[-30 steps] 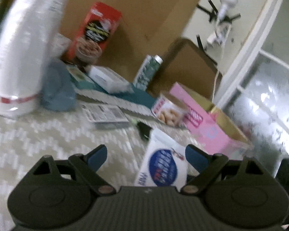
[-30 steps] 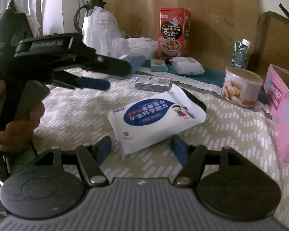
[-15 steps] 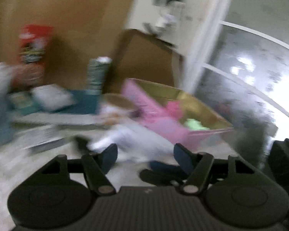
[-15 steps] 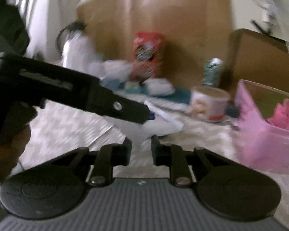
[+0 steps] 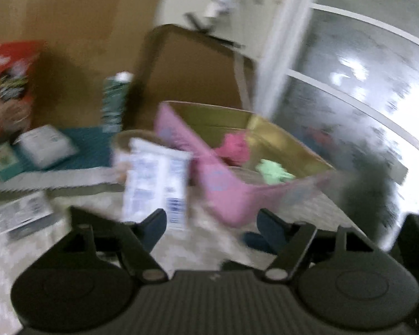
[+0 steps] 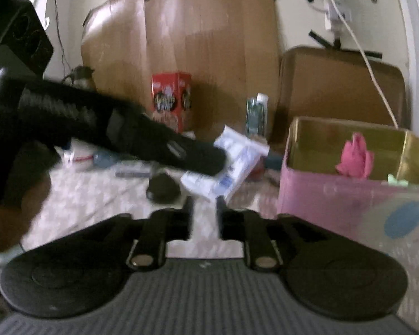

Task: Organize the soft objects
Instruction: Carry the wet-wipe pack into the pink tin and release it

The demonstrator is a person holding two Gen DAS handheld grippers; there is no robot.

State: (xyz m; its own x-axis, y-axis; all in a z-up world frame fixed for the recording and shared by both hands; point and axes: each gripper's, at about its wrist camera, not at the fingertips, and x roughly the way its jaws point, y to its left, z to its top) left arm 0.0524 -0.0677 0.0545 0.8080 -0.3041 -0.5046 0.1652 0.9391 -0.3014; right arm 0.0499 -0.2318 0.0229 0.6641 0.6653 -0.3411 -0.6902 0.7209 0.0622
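Observation:
A white wet-wipe pack with blue print [image 6: 226, 164] hangs lifted off the table, pinched at its lower corner by my right gripper [image 6: 205, 206], whose jaws stand narrowly apart around it. It also shows in the left wrist view [image 5: 156, 184], blurred, in front of my open, empty left gripper [image 5: 212, 226]. The pink box [image 6: 349, 201] with gold lining stands to the right and holds a pink soft item [image 6: 354, 156] and a green one [image 6: 396, 180]. The box [image 5: 226, 192] shows ahead in the left wrist view too.
The left gripper's black body [image 6: 97, 128] crosses the right wrist view from the left. At the back are a red snack box [image 6: 170, 100], a green bottle [image 6: 257, 114], a white pack on teal cloth [image 5: 44, 145] and cardboard sheets [image 6: 204, 42]. A dark object [image 6: 163, 185] lies on the patterned tablecloth.
My right gripper closed on the wipe pack and lifted it off the table toward the pink box. My left gripper swung right to face the box and stayed open.

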